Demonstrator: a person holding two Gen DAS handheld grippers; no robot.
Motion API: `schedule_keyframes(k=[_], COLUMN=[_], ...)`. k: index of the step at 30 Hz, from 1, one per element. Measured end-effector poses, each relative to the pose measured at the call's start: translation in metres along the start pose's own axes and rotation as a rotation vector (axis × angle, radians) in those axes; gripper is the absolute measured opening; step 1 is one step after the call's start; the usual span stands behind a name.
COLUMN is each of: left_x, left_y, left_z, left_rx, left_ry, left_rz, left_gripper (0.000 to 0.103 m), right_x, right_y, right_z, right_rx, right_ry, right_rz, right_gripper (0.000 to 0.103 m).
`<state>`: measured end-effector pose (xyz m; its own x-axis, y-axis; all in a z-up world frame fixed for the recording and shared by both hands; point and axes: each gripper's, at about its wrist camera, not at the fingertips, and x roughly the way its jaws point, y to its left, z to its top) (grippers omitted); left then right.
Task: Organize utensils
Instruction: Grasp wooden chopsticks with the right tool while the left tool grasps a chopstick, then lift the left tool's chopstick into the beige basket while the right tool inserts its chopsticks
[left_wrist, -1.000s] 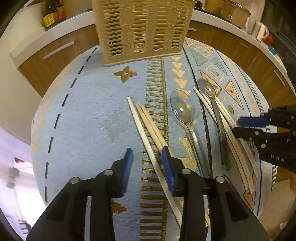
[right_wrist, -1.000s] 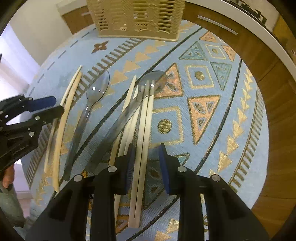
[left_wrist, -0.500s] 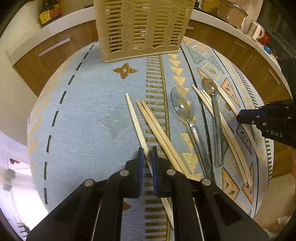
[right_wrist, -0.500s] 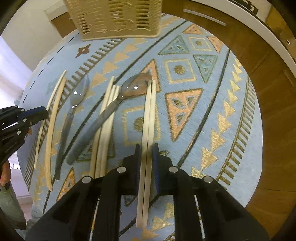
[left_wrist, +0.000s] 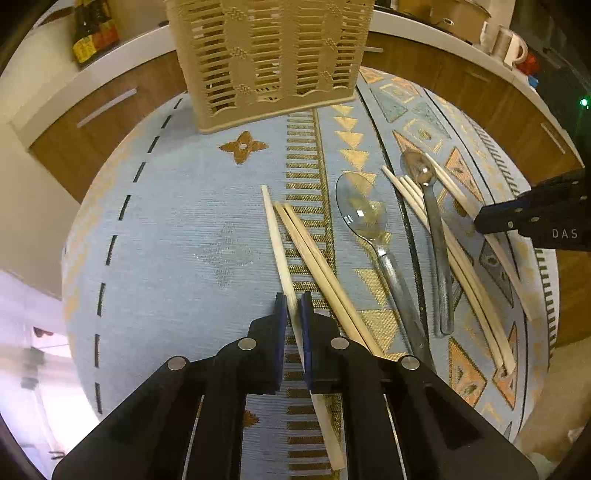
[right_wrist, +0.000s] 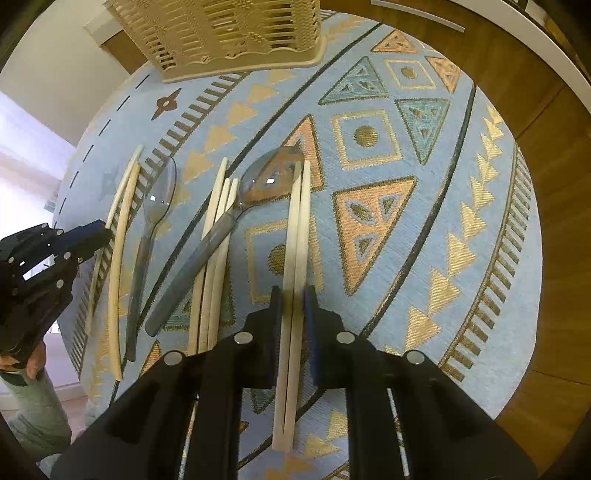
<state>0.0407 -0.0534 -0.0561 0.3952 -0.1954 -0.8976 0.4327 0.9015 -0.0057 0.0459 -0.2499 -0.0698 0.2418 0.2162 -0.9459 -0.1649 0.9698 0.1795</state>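
1. Two tongs are each clamped on chopsticks: the left tongs pinch one pale wooden chopstick near its thick end, and the right tongs squeeze a pair of pale chopsticks side by side.
2. Both grips sit low on the sticks, probably so the thin ends can be tipped into the beige slotted plastic utensil basket standing at the far edge of the table.
3. Two tan chopsticks lie just beside the single one, touching or nearly so; they may drag along.
4. A clear plastic spoon, a grey-handled spoon lying across three more chopsticks, and a curved pale pair rest on the blue patterned tablecloth.
5. The grey-handled spoon's bowl seems to touch the held pair, though the view is distorted.
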Motion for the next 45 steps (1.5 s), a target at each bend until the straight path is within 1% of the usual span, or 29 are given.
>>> schedule_keyframes(k=[3, 5, 10, 12, 14, 18, 22, 23, 25, 26, 28, 31, 34, 39, 40, 42, 45], left_x=[-0.001, -0.002, -0.013, -0.024, -0.032, -0.057, -0.083, -0.092, -0.105, -0.115, -0.127, -0.148, -0.165, -0.178, -0.178, -0.177, -0.17], left_y=[0.005, 0.011, 0.021, 0.023, 0.025, 0.023, 0.02, 0.021, 0.02, 0.02, 0.021, 0.023, 0.028, 0.042, 0.044, 0.049, 0.053], left_z=[0.0, -0.001, 0.0, 0.002, 0.004, 0.012, 0.025, 0.029, 0.035, 0.04, 0.049, 0.063, 0.082, 0.114, 0.12, 0.132, 0.147], left_rx=[-0.024, -0.062, -0.11, -0.119, -0.127, -0.119, -0.112, -0.115, -0.118, -0.122, -0.128, -0.138, -0.154, -0.179, -0.183, -0.187, -0.189], left_ry=[-0.012, -0.021, -0.086, -0.127, -0.158, -0.243, -0.346, -0.382, -0.435, -0.472, -0.522, -0.612, -0.692, -0.792, -0.811, -0.853, -0.928], left_rz=[-0.02, -0.043, -0.057, -0.074, -0.075, -0.079, -0.077, -0.081, -0.085, -0.087, -0.091, -0.095, -0.108, -0.133, -0.139, -0.145, -0.104], left_gripper=[0.004, 0.004, 0.003, 0.003, 0.003, 0.003, 0.003, 0.003, 0.003, 0.003, 0.004, 0.004, 0.003, 0.004, 0.004, 0.004, 0.004], right_x=[-0.007, -0.012, -0.027, -0.037, -0.045, -0.067, -0.087, -0.097, -0.107, -0.116, -0.131, -0.146, -0.167, -0.188, -0.189, -0.194, -0.196], right_y=[-0.007, -0.012, -0.019, -0.013, -0.009, 0.005, 0.017, 0.02, 0.025, 0.028, 0.034, 0.04, 0.047, 0.046, 0.044, 0.038, 0.029], right_z=[0.0, -0.001, -0.001, -0.003, -0.006, -0.005, 0.001, 0.003, 0.006, 0.007, 0.01, 0.019, 0.031, 0.057, 0.061, 0.073, 0.091], right_rx=[0.013, 0.021, 0.03, 0.024, 0.011, -0.035, -0.068, -0.08, -0.091, -0.098, -0.108, -0.114, -0.134, -0.122, -0.118, -0.114, -0.074], right_ry=[-0.022, -0.046, -0.099, -0.135, -0.169, -0.276, -0.38, -0.423, -0.476, -0.517, -0.588, -0.663, -0.759, -0.876, -0.891, -0.945, -1.02], right_rz=[-0.005, -0.016, -0.029, -0.035, -0.042, -0.054, -0.038, -0.023, -0.004, 0.01, 0.033, 0.056, 0.052, 0.077, 0.093, 0.162, 0.155], right_gripper=[0.009, 0.009, 0.009, 0.009, 0.009, 0.009, 0.009, 0.009, 0.009, 0.009, 0.009, 0.009, 0.009, 0.009, 0.009, 0.009, 0.009])
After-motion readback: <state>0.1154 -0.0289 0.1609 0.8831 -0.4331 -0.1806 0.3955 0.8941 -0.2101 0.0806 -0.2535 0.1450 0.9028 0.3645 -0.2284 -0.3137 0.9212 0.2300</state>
